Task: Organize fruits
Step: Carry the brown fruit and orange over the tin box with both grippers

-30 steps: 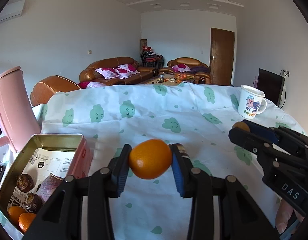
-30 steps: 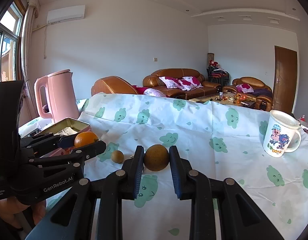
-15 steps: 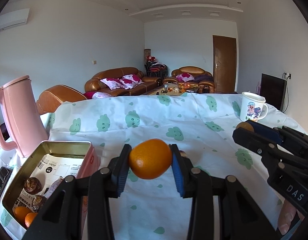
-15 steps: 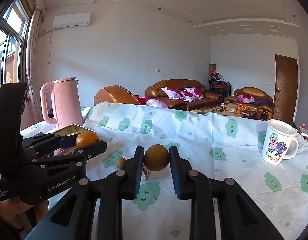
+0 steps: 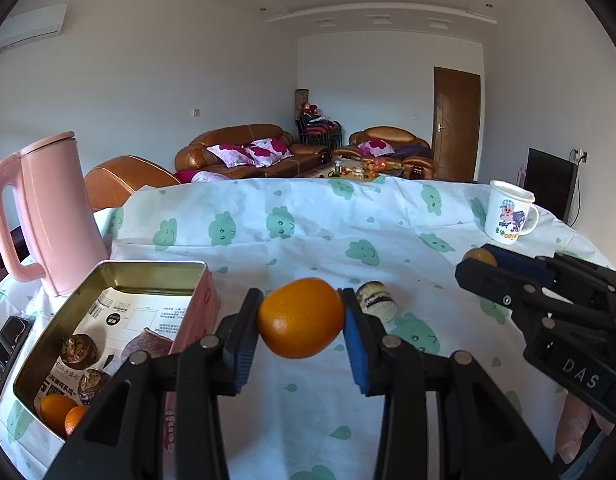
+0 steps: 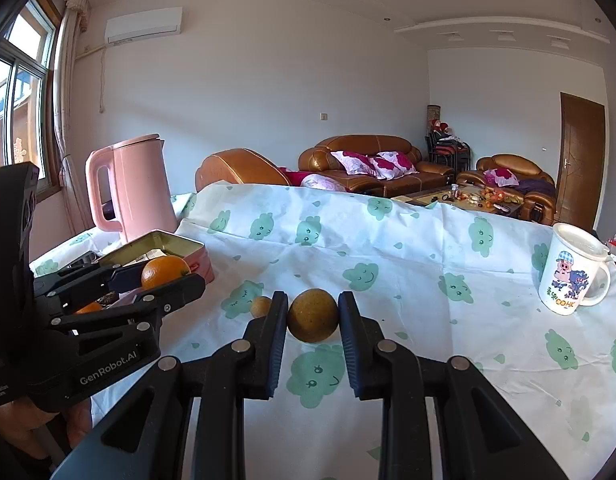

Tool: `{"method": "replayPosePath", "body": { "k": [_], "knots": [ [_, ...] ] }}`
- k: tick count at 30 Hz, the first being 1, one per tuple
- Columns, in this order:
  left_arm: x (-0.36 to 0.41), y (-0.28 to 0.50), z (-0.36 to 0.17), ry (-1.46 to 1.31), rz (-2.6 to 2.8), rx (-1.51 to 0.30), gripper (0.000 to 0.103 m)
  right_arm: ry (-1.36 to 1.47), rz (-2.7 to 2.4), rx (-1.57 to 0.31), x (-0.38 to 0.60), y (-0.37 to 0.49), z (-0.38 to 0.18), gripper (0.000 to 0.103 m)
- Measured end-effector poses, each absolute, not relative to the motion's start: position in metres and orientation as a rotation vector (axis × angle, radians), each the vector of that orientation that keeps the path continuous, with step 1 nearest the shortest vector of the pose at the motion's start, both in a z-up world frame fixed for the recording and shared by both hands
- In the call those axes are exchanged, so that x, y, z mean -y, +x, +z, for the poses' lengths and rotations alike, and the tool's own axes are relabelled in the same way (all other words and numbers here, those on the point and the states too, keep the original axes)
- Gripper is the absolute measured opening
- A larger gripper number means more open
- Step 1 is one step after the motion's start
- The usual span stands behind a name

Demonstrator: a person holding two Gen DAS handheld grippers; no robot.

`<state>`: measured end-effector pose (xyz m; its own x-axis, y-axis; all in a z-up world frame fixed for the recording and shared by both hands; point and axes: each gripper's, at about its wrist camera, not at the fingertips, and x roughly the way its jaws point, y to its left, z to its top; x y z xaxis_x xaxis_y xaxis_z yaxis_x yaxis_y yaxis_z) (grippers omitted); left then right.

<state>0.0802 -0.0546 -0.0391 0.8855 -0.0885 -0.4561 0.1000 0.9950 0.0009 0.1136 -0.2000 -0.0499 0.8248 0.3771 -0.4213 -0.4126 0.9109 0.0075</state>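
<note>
Now the left gripper (image 5: 302, 320), clenched on a round orange (image 5: 300, 317), has edged nearer the open metal tin (image 5: 148, 270), while the right gripper (image 6: 312, 316) grips a brown-green fruit (image 6: 312, 315), so 2 fruits await binning.

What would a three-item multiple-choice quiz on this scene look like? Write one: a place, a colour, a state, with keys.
1. Where does the tin sit?
A. beside the kettle
B. beside the mug
C. on the sofa

2. What colour is the kettle?
A. white
B. pink
C. green

3. What is the left gripper doing?
A. hanging open, with nothing in it
B. shut on an orange
C. shut on the mug

Answers: 1 A, the tin stands right beside the kettle on the left side of the table, while the mug is far right. 2 B, its body and lid are pink. 3 B, both pads press the orange's sides, above the cloth.
</note>
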Motion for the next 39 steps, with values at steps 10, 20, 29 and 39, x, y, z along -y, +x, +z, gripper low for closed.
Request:
{"method": "replayPosePath", "body": {
  "k": [10, 20, 29, 39],
  "knots": [
    [0.010, 0.075, -0.035, -0.012, -0.025, -0.481, 0.041, -0.133, 0.513, -0.413, 0.153, 0.110, -0.023, 0.028],
    [-0.038, 0.069, -0.027, -0.026, 0.069, -0.469, 0.041, -0.195, 0.607, -0.405, 0.098, 0.115, -0.007, 0.028],
    [-0.077, 0.068, -0.026, -0.051, 0.140, -0.484, 0.041, -0.211, 0.664, -0.408, 0.060, 0.121, -0.006, 0.028],
    [-0.101, 0.074, -0.033, -0.032, 0.182, -0.526, 0.041, -0.213, 0.698, -0.432, 0.030, 0.128, -0.012, 0.028]
  ]
}}
